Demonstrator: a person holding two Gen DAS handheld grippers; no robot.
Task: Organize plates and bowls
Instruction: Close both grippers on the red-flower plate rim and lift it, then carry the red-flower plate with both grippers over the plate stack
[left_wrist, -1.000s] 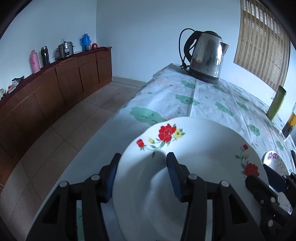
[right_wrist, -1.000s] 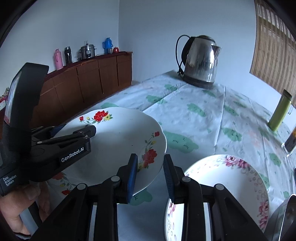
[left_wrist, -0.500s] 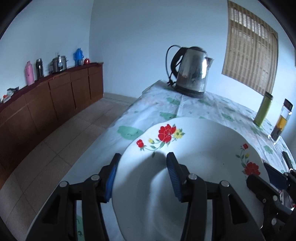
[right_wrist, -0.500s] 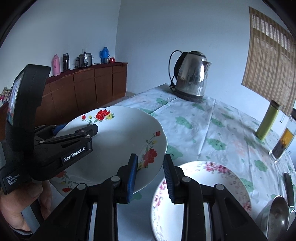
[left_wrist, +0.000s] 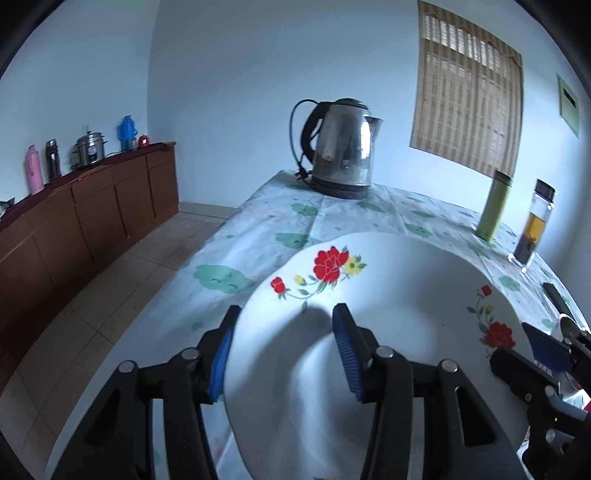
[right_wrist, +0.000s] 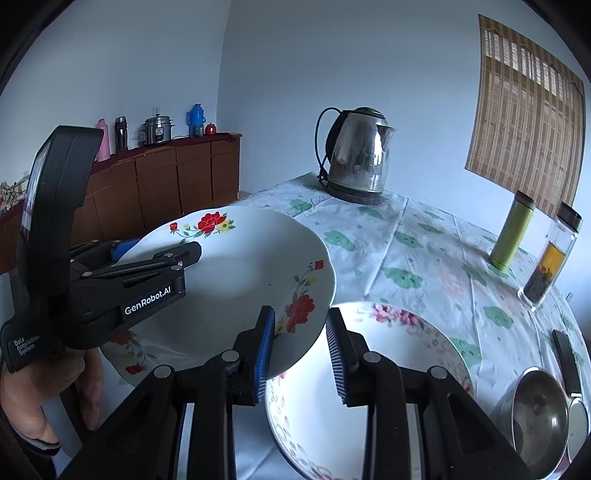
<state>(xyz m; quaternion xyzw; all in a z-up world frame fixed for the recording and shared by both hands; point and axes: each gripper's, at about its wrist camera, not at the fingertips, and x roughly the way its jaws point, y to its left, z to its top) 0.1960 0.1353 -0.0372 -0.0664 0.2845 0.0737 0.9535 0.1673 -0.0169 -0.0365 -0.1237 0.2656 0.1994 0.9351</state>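
Note:
A white plate with red flowers (left_wrist: 406, 325) is held up off the table by both grippers. My left gripper (left_wrist: 284, 343) is shut on its left rim, one finger above and one below. My right gripper (right_wrist: 299, 332) is shut on its right rim; the plate also shows in the right wrist view (right_wrist: 240, 273). The left gripper (right_wrist: 122, 280) and the hand holding it show there at the left. A second plate with pink flowers (right_wrist: 399, 354) lies on the table below, partly under the raised plate. A steel bowl (right_wrist: 539, 413) sits at the lower right.
A steel kettle (left_wrist: 343, 147) stands at the table's far end. A green flask (left_wrist: 495, 203) and a glass bottle of tea (left_wrist: 535, 225) stand at the right. A dark flat object (right_wrist: 565, 358) lies near the bowl. A wooden sideboard (left_wrist: 81, 221) with flasks lines the left wall.
Both grippers have lifted the red-flowered plate higher and both views have tilted up. The pink-flowered plate on the table now shows more fully beneath it.

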